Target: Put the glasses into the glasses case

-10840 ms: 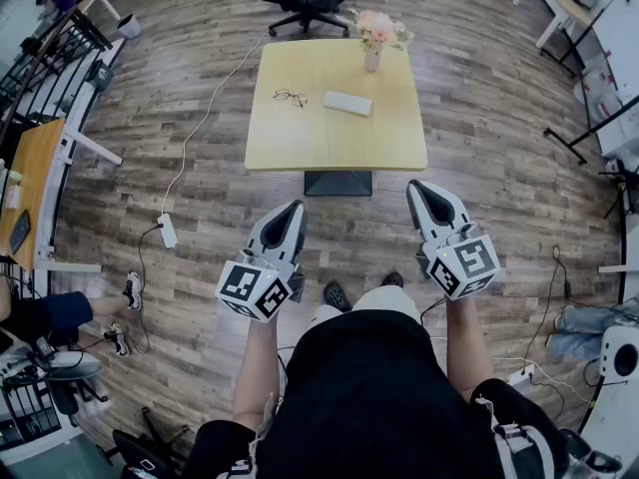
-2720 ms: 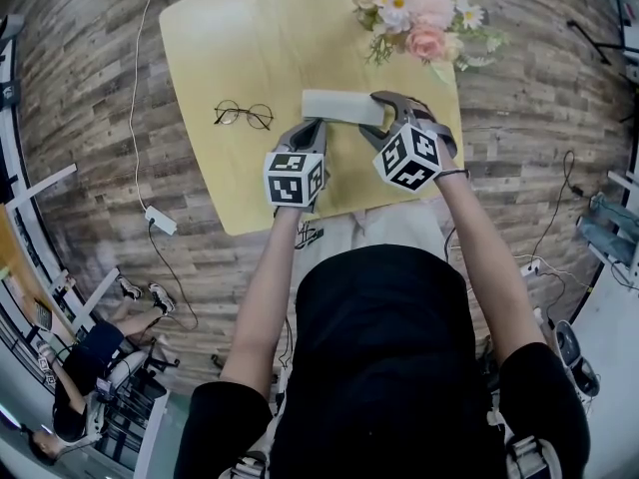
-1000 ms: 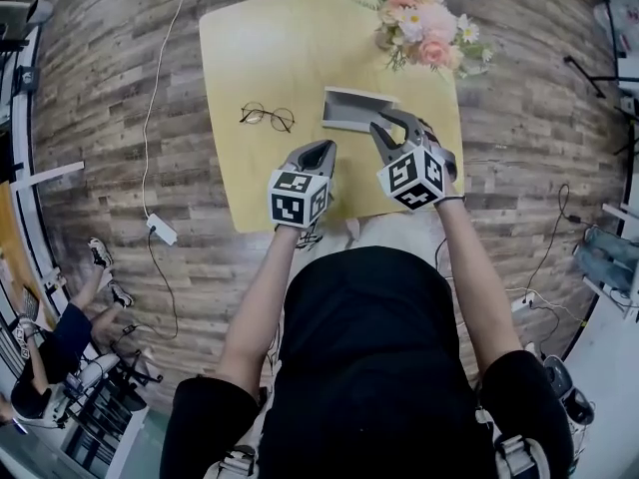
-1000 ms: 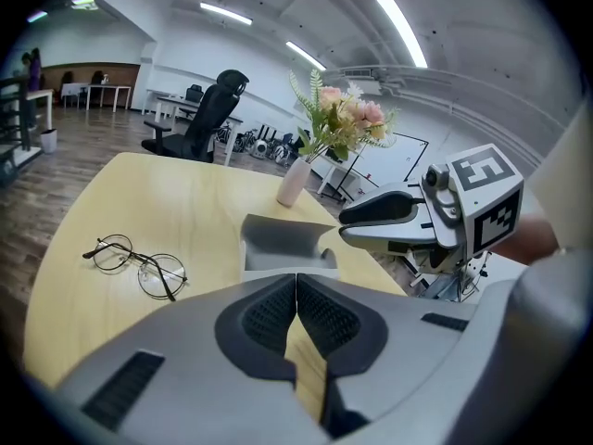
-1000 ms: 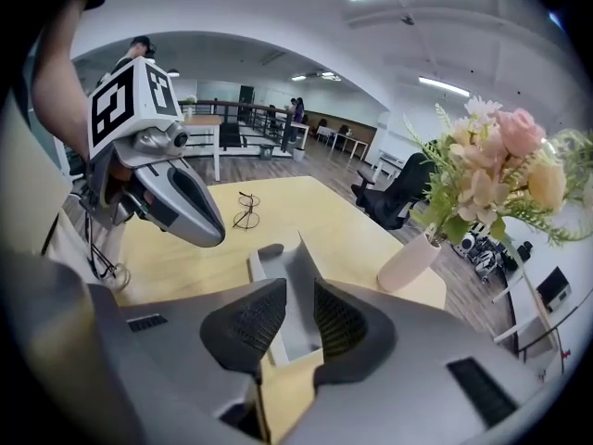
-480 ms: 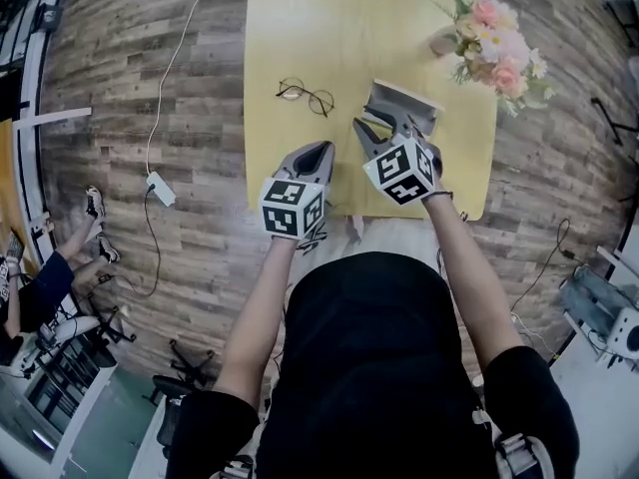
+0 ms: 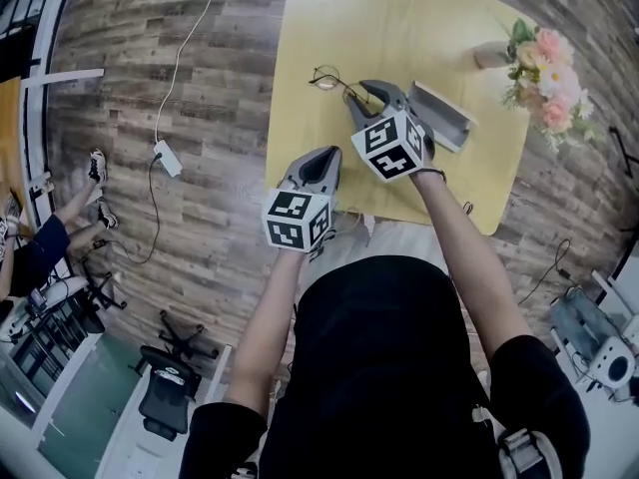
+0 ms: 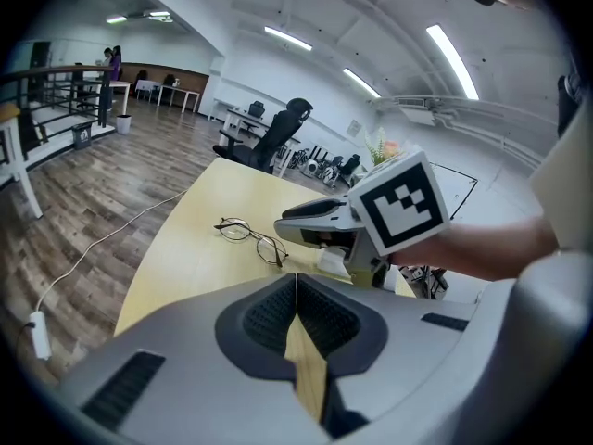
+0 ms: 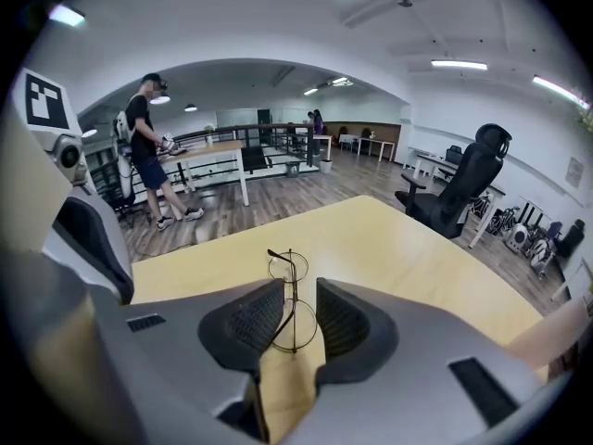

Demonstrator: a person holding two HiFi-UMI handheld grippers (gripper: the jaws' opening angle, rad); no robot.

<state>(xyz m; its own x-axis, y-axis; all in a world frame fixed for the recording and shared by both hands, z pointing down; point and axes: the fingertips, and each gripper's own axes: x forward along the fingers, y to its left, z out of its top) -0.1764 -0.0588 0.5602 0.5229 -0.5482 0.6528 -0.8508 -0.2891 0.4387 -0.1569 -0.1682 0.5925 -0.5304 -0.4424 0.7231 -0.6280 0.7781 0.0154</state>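
Note:
Thin round wire glasses (image 7: 327,76) lie open on the yellow table (image 7: 399,18), left of the white glasses case (image 7: 439,116), whose lid stands open. My right gripper (image 7: 361,96) hovers just short of the glasses, pointing down at them. In the right gripper view its jaws (image 9: 298,293) stand apart, with the near lens of the glasses (image 9: 288,265) showing in the gap and no pad touching it. My left gripper (image 7: 325,156) stays near the table's front edge, jaws shut and empty (image 8: 296,281). From there I see the glasses (image 8: 248,234) and the right gripper (image 8: 324,213).
A vase of pink flowers (image 7: 544,68) stands at the table's right side beyond the case. A cable with a power strip (image 7: 167,158) lies on the wood floor to the left. A person (image 9: 144,156) stands far behind the table; an office chair (image 9: 463,188) is at its far side.
My right gripper has swung left from the open case to the glasses and come lower. The left gripper has shifted too, staying by the front edge.

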